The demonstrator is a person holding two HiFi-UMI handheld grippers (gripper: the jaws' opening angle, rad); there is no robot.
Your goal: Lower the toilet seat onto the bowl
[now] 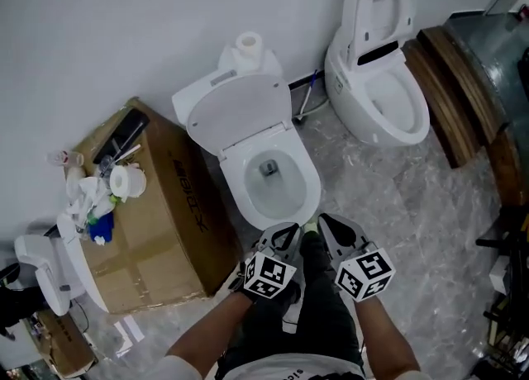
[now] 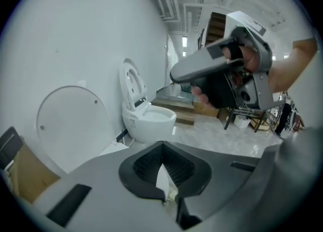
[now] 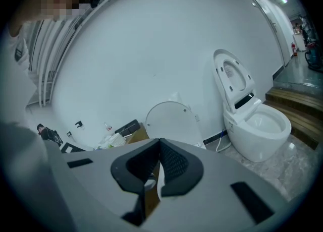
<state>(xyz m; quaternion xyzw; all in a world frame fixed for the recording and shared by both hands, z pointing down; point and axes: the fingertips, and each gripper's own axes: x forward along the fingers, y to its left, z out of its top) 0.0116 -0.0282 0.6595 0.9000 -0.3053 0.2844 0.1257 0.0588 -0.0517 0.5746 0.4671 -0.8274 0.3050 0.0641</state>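
The white toilet bowl (image 1: 269,178) stands in the middle of the head view. Its seat and lid (image 1: 238,111) are raised together against the tank. The same round lid shows upright in the left gripper view (image 2: 70,121) and the right gripper view (image 3: 171,120). My left gripper (image 1: 282,239) and right gripper (image 1: 334,227) hover side by side just in front of the bowl's front rim, touching nothing. Both are shut and hold nothing. In their own views, the left gripper (image 2: 162,174) and right gripper (image 3: 154,173) have their jaws pressed together.
A second toilet (image 1: 382,83) with its lid up stands to the right, beside a wooden platform (image 1: 450,99). A cardboard box (image 1: 165,213) with clutter on top sits left of the bowl. A paper roll (image 1: 248,45) rests on the tank. A hand holds the right gripper (image 2: 227,69).
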